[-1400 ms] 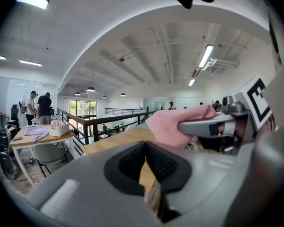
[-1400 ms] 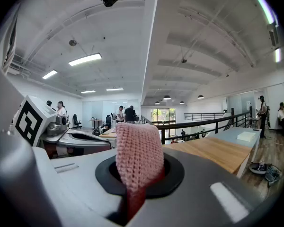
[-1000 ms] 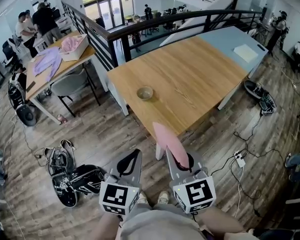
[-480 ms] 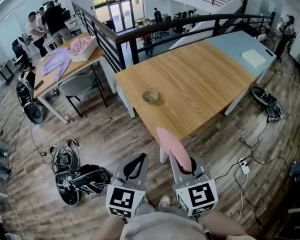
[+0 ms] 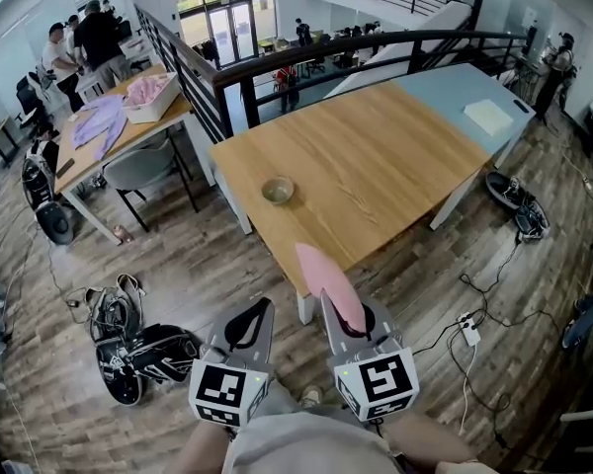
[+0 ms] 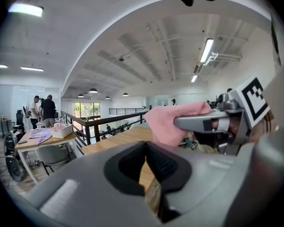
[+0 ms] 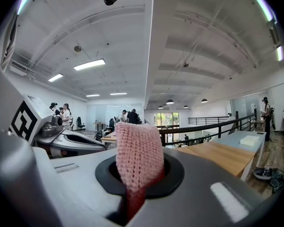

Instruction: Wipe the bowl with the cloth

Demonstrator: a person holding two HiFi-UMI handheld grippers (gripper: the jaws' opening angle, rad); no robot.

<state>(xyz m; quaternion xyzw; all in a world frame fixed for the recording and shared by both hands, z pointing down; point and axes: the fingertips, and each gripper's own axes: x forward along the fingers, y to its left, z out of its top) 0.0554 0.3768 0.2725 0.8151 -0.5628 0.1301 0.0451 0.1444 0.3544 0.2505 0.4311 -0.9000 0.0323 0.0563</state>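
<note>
The bowl (image 5: 278, 190), small and round, is standing upright on the wooden table (image 5: 376, 166), near the table's left edge in the head view and well apart from both grippers. The pink knitted cloth (image 5: 328, 284) is sitting off the table, pinched in the right gripper (image 5: 348, 309). In the right gripper view the jaws are closing tightly on its lower part while the free end of the cloth (image 7: 138, 155) is standing up above them. In the head view that free end is reaching forward over the near corner of the table. The left gripper (image 5: 262, 309) is hanging just beside the right one, over the floor. Its jaws are meeting in the left gripper view (image 6: 146, 148), with nothing between them. At the table's far end a pale flat pad (image 5: 489, 117) is lying on a blue-grey section. A dark railing (image 5: 277, 57) is curving behind the table. On the plank floor to the left, black bags (image 5: 138, 349) are lying in a heap. Further left, a second table (image 5: 89, 151) is carrying lilac fabric and a white box.
</note>
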